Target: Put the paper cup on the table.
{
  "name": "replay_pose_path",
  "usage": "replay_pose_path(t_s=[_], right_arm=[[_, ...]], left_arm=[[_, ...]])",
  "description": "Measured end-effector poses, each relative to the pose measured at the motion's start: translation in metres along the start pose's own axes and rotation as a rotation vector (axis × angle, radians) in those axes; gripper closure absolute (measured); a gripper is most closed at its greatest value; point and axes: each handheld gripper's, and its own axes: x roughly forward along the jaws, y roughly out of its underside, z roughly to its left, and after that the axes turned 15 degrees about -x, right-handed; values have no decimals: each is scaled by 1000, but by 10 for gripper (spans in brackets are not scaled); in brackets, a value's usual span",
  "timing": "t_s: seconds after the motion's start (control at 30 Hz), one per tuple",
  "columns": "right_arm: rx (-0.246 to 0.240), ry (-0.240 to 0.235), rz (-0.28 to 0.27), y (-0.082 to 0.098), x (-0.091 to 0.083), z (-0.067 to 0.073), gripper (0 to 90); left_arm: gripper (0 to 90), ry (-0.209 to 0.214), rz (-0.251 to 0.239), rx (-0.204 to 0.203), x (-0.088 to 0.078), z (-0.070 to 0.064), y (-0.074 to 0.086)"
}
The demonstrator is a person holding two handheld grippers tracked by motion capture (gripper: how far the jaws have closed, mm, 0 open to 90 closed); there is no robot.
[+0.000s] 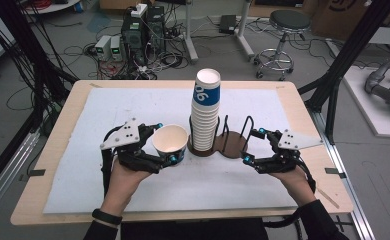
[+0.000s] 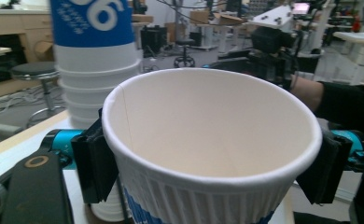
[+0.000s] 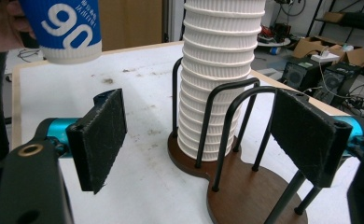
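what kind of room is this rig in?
Likely a robotics or engineering lab, not a café. Computer towers stand on the floor among loose cables, a black frame stands beside the table, and a work stool stands behind.

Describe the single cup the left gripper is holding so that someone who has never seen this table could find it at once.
On the white mat covering the wooden table, a dark brown cup rack sits at the centre with a tall stack of paper cups in it. Just left of that stack, the left gripper clamps one paper cup. It is the lone cup apart from the stack, held mouth-up with its white inside showing.
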Motion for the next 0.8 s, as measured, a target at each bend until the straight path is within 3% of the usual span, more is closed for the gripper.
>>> replay_pose_path(t_s=[0.17, 0.47, 0.53, 0.8], right_arm=[[-2, 11, 9, 1, -1, -2, 195], [-6, 37, 21, 3, -3, -4, 196], [2, 46, 23, 4, -4, -5, 195], [12, 61, 33, 6, -5, -7, 196]], left_arm=[[209, -29, -31, -15, -10, 10, -6], [209, -134, -67, -12, -27, 28, -19], [209, -145, -86, -31, -31, 34, -20], [209, -243, -122, -43, -45, 50, -20]])
